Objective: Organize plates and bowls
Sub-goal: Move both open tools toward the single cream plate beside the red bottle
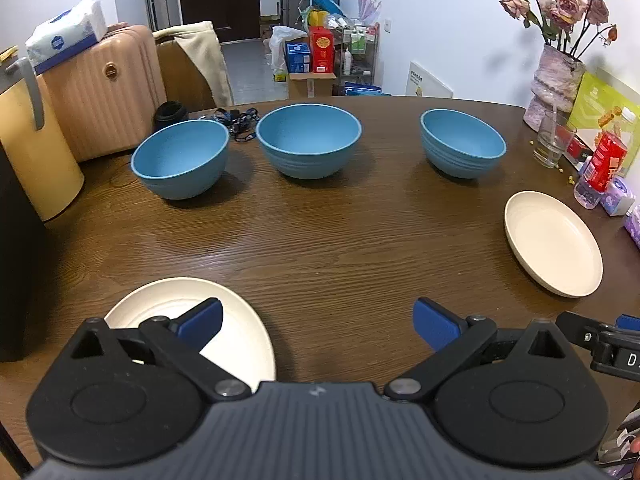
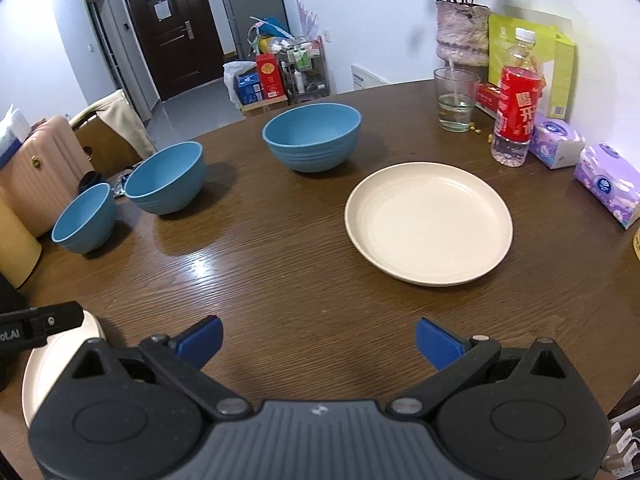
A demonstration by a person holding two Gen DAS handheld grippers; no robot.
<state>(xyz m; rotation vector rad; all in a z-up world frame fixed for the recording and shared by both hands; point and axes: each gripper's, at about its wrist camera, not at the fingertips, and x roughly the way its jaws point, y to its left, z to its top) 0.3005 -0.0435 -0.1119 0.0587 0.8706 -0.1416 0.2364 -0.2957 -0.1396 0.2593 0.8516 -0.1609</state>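
Observation:
Three blue bowls stand in a row across the far side of the brown wooden table (image 1: 320, 240): a left bowl (image 1: 180, 158), a middle bowl (image 1: 308, 140) and a right bowl (image 1: 462, 142). One cream plate (image 1: 554, 242) lies at the right, and in the right wrist view this plate (image 2: 428, 222) sits just ahead. A second cream plate (image 1: 236, 332) lies near the front edge, partly under my left gripper (image 1: 318, 324), which is open and empty. My right gripper (image 2: 318, 342) hovers open over bare table, nothing between its fingers.
A vase of flowers (image 1: 556, 80), a glass (image 2: 456, 100), a red-labelled bottle (image 2: 516, 108) and tissue packs (image 2: 608, 184) crowd the table's right edge. A pink suitcase (image 1: 104, 88) and a yellow bin (image 1: 36, 152) stand beyond the left edge.

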